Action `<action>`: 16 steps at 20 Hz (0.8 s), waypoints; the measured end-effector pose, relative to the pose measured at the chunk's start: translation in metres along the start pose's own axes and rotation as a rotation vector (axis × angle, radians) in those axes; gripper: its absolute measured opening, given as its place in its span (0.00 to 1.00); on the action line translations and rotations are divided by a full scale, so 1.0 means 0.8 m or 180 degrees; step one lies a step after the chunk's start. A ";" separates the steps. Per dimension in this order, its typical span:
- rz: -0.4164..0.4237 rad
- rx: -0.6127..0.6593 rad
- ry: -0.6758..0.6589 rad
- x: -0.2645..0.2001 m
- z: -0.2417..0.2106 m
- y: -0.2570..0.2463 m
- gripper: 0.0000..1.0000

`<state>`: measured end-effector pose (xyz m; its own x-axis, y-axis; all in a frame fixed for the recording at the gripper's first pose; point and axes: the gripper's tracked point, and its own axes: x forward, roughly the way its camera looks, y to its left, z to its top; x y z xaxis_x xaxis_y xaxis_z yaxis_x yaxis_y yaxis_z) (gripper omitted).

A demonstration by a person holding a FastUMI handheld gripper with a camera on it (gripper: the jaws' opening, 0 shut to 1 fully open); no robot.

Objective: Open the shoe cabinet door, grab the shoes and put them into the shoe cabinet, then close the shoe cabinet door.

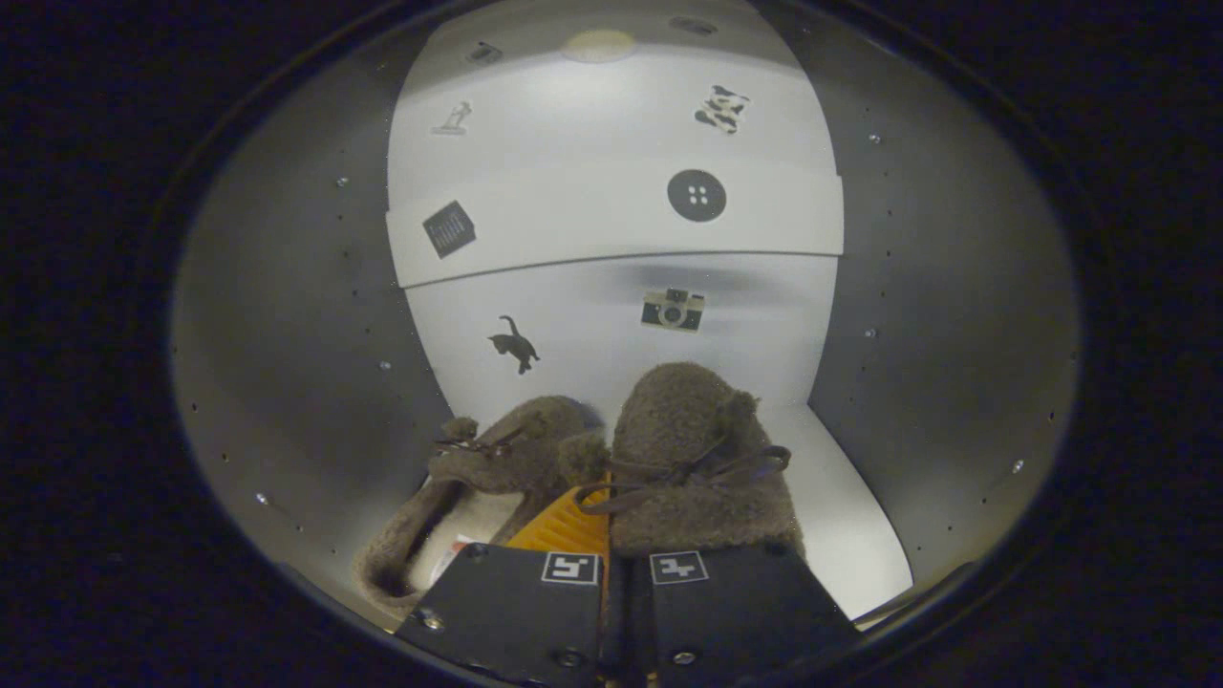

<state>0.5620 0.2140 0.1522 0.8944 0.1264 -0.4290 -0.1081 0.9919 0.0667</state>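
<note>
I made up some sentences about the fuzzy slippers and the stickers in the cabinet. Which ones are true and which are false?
1. Two fuzzy brown slippers sit inside the shoe cabinet. True: the right slipper and the left slipper lie on its floor.
2. The cat sticker is on the same panel as the camera sticker. True.
3. The button sticker is below the camera sticker. False: it is on the shelf edge above it.
4. The gripper has its fingers spread wide apart. False: they stand almost together, right at the slippers' near ends.
</note>
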 end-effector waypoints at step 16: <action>0.0043 -0.0067 0.0471 -0.032 -0.016 0.007 0.54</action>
<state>0.5330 0.2166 0.1520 0.8194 0.1386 -0.5563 -0.1301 0.9900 0.0551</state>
